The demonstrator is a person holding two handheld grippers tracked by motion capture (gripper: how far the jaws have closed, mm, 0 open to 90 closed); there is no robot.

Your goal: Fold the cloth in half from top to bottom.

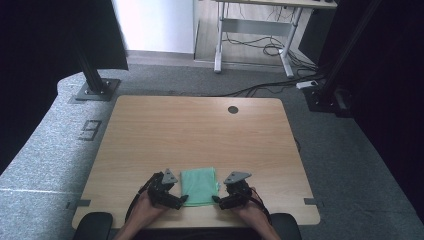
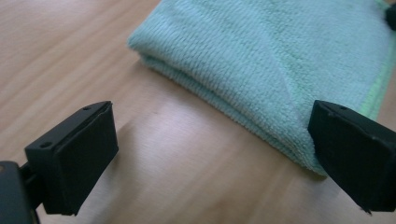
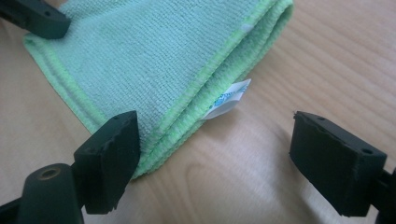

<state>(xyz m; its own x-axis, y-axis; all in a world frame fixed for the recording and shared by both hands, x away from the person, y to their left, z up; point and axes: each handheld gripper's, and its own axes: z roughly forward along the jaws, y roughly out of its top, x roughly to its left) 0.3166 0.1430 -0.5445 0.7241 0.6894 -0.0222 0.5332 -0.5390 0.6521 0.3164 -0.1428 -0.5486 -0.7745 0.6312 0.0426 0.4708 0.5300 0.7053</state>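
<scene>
Folded green cloth [image 1: 199, 186] (jaws apart)

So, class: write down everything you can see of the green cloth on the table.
The green cloth is a soft, ribbed, terry-like towel, folded into a flat layered rectangle with brighter green stitched hems. A small white label sticks out between its layers. It lies on the wooden table near the person's edge, between the left gripper and right gripper, whose jaws stand open at its near corners.

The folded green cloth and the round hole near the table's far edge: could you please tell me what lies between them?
Nothing; in the high view only bare wooden table runs from the folded green cloth to the round hole.
</scene>
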